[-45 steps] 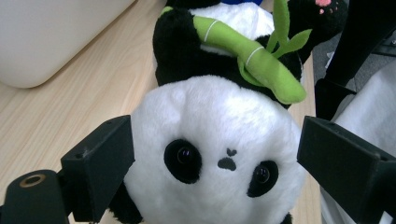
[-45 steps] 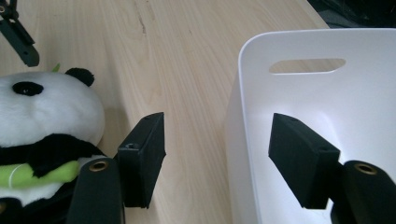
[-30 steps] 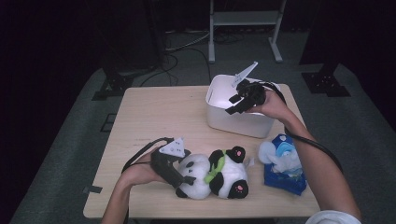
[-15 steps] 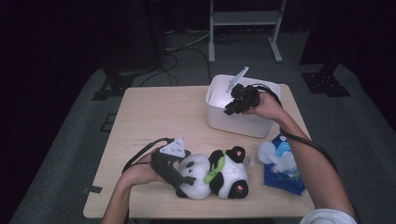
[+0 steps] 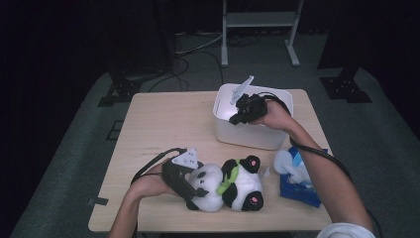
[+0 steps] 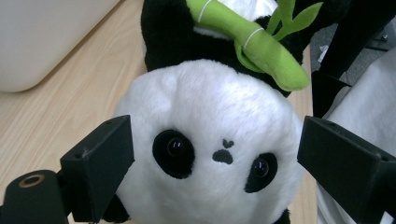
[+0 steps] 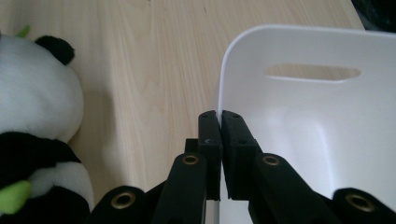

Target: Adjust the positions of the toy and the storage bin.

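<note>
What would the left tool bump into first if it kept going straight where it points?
The panda toy. The left tool points right at its white face, which already sits between the wide-set jaws, so going on would probably push into the plush head at once. Whether the pads already touch it is hard to tell.

- The panda toy [image 6: 210, 154] is soft plush: fuzzy white and black pile, glossy black bead eyes and a stitched nose.
- Its bamboo stalk [image 6: 247, 42] is matt green felt-like cloth.
- The white bin [image 7: 308, 121] looks like smooth plastic with a soft sheen.
- The table [image 7: 140, 70] is pale wood with fine grain and a matt finish.
- The left gripper [image 6: 215, 154] has matt black, hard-looking jaws with brass-coloured rivets.
- The right gripper [image 7: 219, 121] has the same matt black finish and brass-coloured rivets.
- The blue pack [image 5: 302, 186] looks like crinkled, slightly shiny wrapping.
</note>
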`<state>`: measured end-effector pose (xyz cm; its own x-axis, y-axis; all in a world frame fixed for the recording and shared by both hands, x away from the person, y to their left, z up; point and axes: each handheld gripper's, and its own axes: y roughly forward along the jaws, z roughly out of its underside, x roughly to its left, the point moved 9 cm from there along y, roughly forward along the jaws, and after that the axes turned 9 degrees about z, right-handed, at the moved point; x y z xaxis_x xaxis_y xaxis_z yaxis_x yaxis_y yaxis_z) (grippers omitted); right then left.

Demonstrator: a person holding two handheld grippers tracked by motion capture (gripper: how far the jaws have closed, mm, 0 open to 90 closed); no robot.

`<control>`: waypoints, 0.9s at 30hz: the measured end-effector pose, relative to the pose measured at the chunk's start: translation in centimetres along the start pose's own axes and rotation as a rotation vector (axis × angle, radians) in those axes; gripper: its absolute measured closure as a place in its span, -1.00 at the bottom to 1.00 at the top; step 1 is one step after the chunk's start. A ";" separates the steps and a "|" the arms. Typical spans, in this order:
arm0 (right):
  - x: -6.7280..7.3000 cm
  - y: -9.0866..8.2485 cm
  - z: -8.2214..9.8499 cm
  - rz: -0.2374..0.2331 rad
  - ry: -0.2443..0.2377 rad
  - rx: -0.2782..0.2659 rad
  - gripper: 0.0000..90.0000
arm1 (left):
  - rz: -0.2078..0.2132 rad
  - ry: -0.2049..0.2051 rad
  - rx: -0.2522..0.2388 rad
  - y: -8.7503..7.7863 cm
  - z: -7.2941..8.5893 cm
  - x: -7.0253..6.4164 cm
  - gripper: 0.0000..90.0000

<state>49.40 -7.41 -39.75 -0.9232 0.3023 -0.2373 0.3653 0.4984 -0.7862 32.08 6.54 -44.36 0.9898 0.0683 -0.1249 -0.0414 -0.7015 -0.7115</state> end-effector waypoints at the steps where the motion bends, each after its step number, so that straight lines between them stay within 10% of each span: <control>1: 0.3 0.0 -0.2 -0.003 -0.010 -0.001 0.92 | -0.001 0.000 -0.002 0.0 0.0 0.0 -0.79; 18: 3.5 0.5 -2.2 -0.057 -0.019 -0.033 0.92 | 0.005 0.003 0.006 0.3 0.0 -0.2 -0.79; 27: 3.6 -0.5 0.0 -0.054 -0.021 0.012 0.83 | 0.007 0.008 0.009 0.3 0.0 -0.2 -0.79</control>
<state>45.92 -6.56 -40.23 -0.9440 0.2577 -0.2060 0.3132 0.5037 -0.8051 31.87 6.28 -44.55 0.9906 0.0578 -0.1239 -0.0491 -0.6955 -0.7169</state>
